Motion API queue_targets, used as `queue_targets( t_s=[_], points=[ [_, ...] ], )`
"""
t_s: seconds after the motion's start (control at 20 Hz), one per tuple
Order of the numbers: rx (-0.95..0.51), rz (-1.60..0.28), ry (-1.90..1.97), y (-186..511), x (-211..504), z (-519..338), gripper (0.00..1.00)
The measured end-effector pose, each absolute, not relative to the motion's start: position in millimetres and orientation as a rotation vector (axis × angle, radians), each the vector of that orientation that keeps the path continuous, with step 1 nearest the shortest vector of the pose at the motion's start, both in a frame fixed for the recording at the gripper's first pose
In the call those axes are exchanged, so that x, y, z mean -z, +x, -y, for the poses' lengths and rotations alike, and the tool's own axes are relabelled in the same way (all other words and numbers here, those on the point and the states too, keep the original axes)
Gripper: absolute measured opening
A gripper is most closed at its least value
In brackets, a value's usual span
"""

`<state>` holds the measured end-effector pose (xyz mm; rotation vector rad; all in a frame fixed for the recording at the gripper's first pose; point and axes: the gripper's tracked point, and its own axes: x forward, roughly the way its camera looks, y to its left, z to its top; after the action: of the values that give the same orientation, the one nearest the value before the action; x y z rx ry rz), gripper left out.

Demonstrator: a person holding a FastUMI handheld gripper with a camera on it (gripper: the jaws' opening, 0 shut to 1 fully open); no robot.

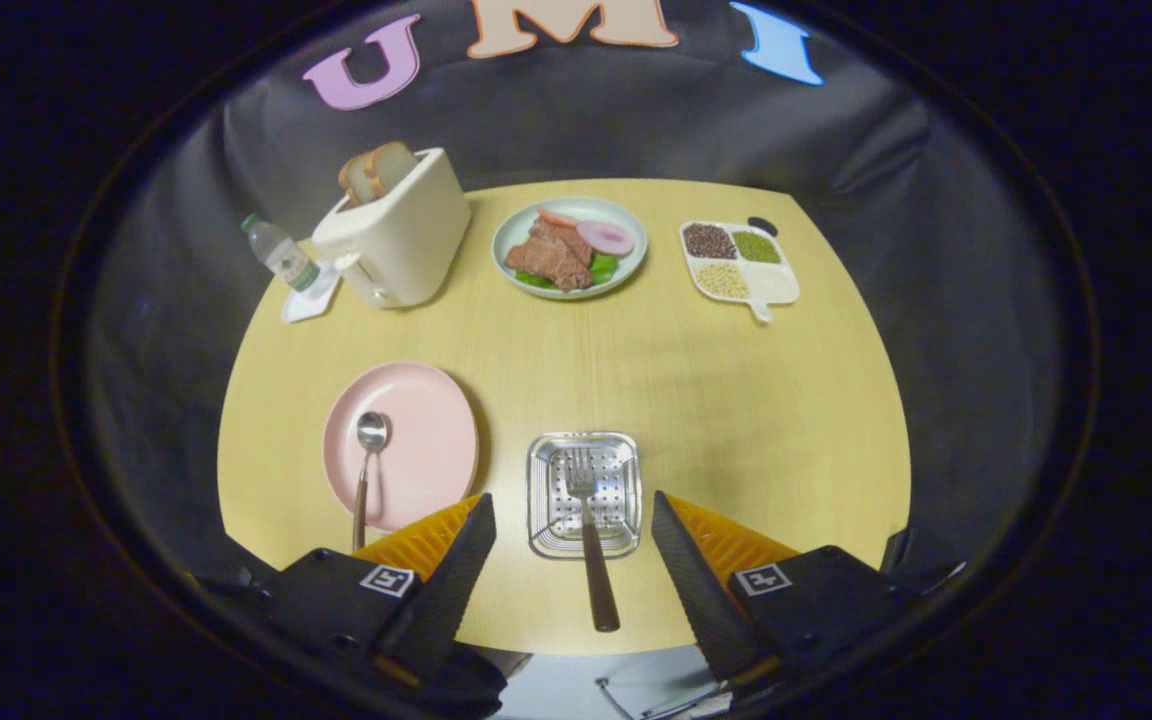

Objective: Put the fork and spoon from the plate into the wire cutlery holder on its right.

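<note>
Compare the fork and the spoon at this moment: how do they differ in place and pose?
The fork stands in the wire cutlery holder, tines down, its dark handle poking out between the open gripper's fingers; the spoon lies flat on the pink plate, beyond the left finger. The fork is already put away; the spoon is not yet moved. Both have dark handles and neither is touched by the fingers.

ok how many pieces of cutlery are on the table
2. The brown-handled metal fork stands in the square metal cutlery holder, between the open gripper fingers. The brown-handled metal spoon lies on the round pink plate.
</note>
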<state>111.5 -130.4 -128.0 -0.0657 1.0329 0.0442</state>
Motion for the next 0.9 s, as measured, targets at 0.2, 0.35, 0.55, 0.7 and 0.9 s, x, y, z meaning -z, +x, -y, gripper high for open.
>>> queue_targets(
  t_s=[0.2, 0.35, 0.55, 0.7, 0.9],
  points=[
    [-0.023, -0.889, -0.014, 112, 107, 124, 0.98],
    [0.001, -0.779, -0.018, 109, 95, 119, 0.98],
    [0.01, -0.655, -0.06, 95, 85, 97, 0.98],
    [-0.014, -0.596, -0.046, 77, 88, 66, 0.98],
    [-0.048, -0.525, -0.02, 59, 96, 22, 0.98]
  ],
)
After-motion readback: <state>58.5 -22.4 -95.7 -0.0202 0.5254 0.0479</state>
